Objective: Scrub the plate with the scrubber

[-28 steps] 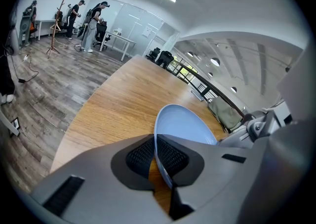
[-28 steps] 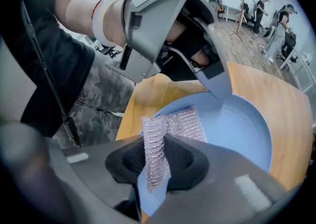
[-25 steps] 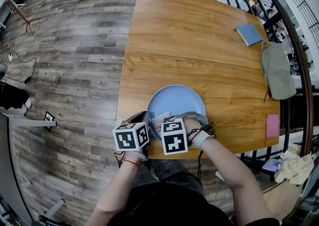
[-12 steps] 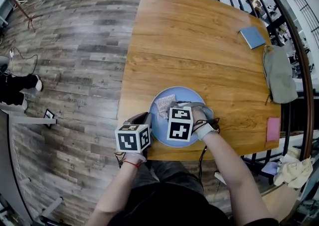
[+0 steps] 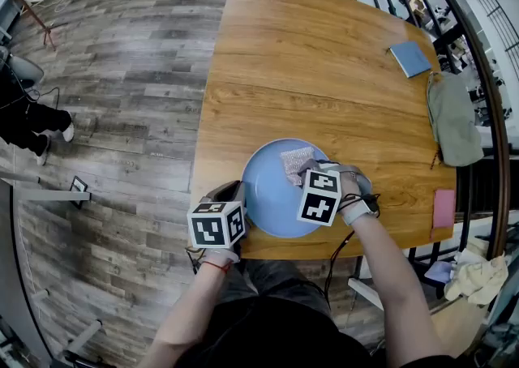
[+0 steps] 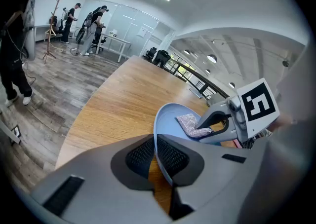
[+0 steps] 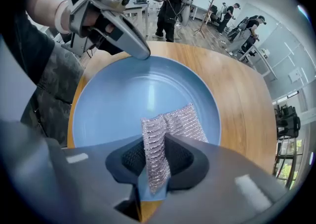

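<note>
Head view: looks steeply down from above on worktop (image 5: 324, 74). Gripper views: sit low, very near own jaws, face each other across plate (image 5: 272, 196), common to all three.

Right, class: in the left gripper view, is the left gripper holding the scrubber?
No: the left gripper is shut on the rim of the blue plate, while the scrubber sits in the right gripper.

Blue round plate (image 5: 272, 192), silvery mesh scrubber (image 5: 296, 165) on its far side
</note>
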Action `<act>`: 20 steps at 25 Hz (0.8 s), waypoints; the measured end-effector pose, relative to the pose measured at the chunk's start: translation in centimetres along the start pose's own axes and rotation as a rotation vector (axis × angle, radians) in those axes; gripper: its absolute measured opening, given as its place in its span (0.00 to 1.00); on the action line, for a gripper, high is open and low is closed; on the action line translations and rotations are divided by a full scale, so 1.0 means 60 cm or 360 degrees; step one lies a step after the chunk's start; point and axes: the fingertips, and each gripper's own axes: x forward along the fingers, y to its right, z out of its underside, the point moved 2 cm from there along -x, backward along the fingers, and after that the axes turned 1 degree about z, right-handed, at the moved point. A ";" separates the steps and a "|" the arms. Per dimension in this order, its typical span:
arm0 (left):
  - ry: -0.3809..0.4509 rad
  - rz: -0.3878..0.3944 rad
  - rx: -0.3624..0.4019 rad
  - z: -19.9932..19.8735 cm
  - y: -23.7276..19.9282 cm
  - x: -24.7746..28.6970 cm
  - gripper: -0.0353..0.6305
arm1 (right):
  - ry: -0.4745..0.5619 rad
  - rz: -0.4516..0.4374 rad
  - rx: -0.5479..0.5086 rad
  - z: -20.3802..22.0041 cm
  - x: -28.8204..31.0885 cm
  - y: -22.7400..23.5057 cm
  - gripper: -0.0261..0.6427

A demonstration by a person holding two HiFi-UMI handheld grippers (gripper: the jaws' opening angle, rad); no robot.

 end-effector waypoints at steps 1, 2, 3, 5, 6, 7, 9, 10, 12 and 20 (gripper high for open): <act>0.0003 -0.0002 -0.0001 -0.001 -0.001 0.000 0.08 | -0.0010 -0.0009 0.0011 0.009 -0.002 -0.004 0.18; 0.0006 -0.0004 -0.0002 -0.001 -0.001 0.001 0.08 | -0.0020 -0.0018 0.0020 0.017 -0.004 -0.010 0.18; 0.0007 -0.0007 -0.0003 -0.001 -0.001 0.001 0.08 | -0.0030 -0.0029 0.0030 0.026 -0.006 -0.016 0.18; 0.0011 -0.0011 -0.0006 0.000 0.000 0.001 0.08 | -0.0052 -0.0050 0.0046 0.042 -0.010 -0.031 0.18; 0.0014 -0.0014 -0.0009 0.000 0.000 0.001 0.08 | -0.0060 -0.0061 0.0055 0.049 -0.012 -0.039 0.18; 0.0017 -0.0017 -0.0011 -0.001 -0.001 0.001 0.08 | -0.0063 -0.0075 0.0067 0.053 -0.013 -0.047 0.18; 0.0025 -0.0024 -0.0012 -0.001 -0.003 0.001 0.08 | -0.0062 -0.0108 0.0103 0.060 -0.016 -0.064 0.18; 0.0027 -0.0027 -0.0013 -0.001 -0.002 0.002 0.08 | -0.0057 -0.0127 0.0126 0.062 -0.018 -0.072 0.18; 0.0028 -0.0028 -0.0014 -0.001 -0.001 0.003 0.08 | -0.0044 -0.0175 0.0176 0.062 -0.023 -0.089 0.18; 0.0040 -0.0046 -0.0021 -0.002 0.003 0.006 0.07 | -0.0047 -0.0469 0.0240 0.037 -0.035 -0.156 0.18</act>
